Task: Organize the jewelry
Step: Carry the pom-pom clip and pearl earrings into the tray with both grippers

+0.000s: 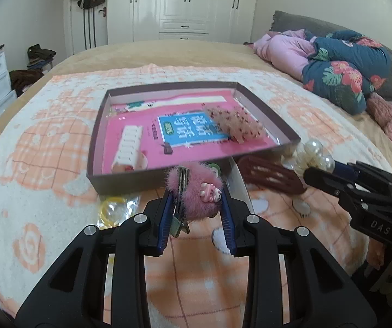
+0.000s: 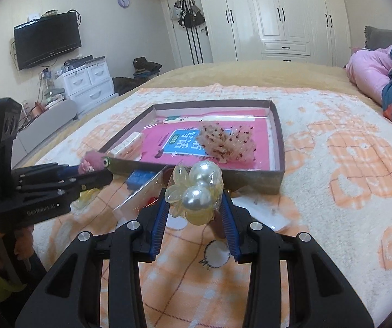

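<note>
The left tool (image 1: 197, 205) is clamped on a fuzzy pink hair clip (image 1: 196, 191) with a little charm on it, held up just above the blanket (image 1: 45, 142). The right tool (image 2: 194, 207) pinches a pearl flower hair piece (image 2: 198, 191), also lifted off the bed. Both hang right in front of the near wall of a shallow brown box (image 1: 267, 106), which holds a pink booklet (image 1: 196, 147), a white strip of compartments (image 1: 129, 145) and a speckled pinkish hair accessory (image 1: 234, 123). A dark red snap clip (image 1: 269, 173) lies on the blanket by the box.
</note>
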The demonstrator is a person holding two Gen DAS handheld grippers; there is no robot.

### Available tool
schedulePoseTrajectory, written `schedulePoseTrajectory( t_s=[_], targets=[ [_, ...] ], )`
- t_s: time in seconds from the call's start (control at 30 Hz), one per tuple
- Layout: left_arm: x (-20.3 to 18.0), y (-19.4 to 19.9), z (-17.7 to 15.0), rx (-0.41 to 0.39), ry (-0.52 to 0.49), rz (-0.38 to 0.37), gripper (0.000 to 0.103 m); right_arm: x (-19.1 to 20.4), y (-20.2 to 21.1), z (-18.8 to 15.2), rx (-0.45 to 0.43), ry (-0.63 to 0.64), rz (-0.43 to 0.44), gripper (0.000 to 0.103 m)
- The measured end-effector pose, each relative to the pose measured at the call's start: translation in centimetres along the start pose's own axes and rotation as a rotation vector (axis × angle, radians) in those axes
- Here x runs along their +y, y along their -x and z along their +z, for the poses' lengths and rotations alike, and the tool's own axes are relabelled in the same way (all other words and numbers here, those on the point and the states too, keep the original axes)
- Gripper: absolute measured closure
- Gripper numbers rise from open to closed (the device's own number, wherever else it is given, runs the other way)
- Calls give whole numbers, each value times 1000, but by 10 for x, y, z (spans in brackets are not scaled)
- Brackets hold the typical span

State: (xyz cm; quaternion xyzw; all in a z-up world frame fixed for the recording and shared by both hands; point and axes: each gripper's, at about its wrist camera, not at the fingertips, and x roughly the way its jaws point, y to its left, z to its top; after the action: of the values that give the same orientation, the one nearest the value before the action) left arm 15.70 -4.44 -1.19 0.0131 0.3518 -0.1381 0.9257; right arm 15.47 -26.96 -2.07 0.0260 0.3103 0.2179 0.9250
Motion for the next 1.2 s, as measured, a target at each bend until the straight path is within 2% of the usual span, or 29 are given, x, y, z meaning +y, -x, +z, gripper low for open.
schedulePoseTrajectory(
  t_s=[0.27,0.37,0.8,1.2],
  targets=[
    [3,-2,16,-24,18,12,79,-8,1,8,-9,-8,-19,67],
    [3,-5,22,-31,24,11,79,-9,2,13,-20,-4,-26,72],
    [2,-24,43,-41,40,2,79,-27,-6,38,-45,0,-65,74],
    [2,-48,58,-30,52,-3,79,-50,-33,52,-6,-45,-57,75]
  ],
)
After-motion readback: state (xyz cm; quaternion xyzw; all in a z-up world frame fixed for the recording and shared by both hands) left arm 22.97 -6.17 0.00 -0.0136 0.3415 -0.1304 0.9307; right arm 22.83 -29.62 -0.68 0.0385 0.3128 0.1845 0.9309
